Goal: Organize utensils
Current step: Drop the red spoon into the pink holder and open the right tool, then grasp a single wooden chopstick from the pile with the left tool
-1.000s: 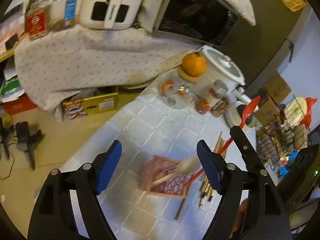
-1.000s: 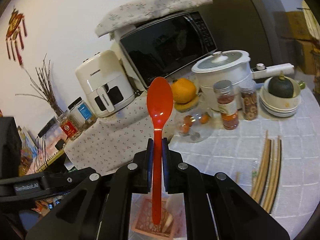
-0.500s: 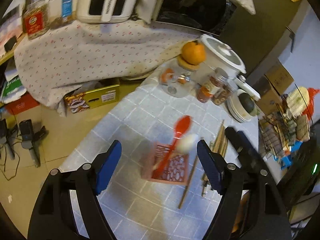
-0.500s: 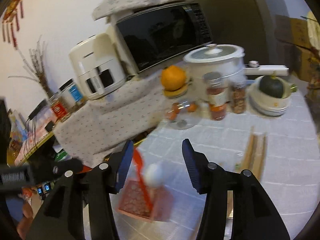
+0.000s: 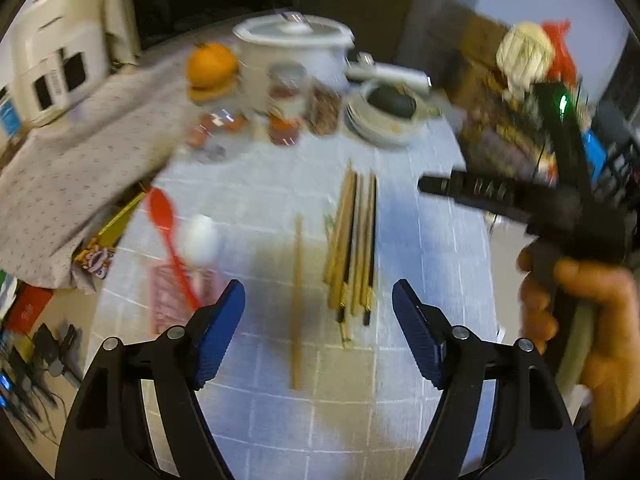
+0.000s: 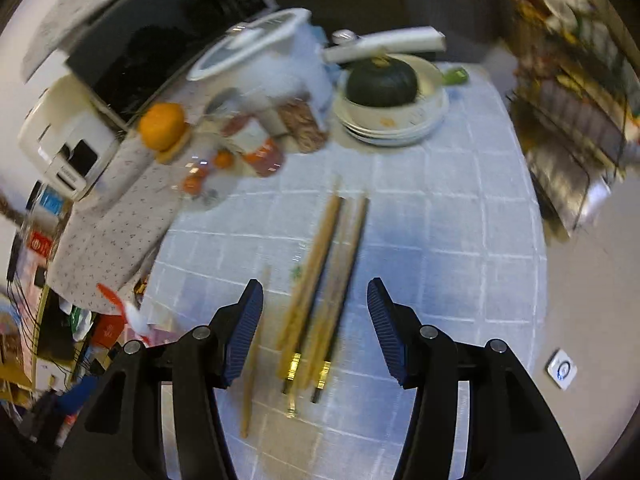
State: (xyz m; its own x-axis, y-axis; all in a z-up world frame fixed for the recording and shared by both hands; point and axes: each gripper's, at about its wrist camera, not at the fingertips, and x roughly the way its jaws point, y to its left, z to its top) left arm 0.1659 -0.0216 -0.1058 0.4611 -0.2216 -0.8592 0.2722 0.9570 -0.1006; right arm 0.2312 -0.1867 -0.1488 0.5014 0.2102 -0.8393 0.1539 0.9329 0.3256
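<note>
I see tiled tabletop [image 5: 420, 240] under both tools; pink basket [image 5: 172, 300] at 9 o'clock holds red spoon [image 5: 164, 216] and white spoon [image 5: 202, 238]; chopstick bundle [image 6: 324, 280] at centre, lone chopstick [image 5: 297, 300] just beside; left gripper [image 5: 318, 330] apart, empty; right gripper [image 6: 316, 330] jaws opening, nothing clamped.

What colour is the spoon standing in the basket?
Red spoon, clearest in the left wrist view.
</note>
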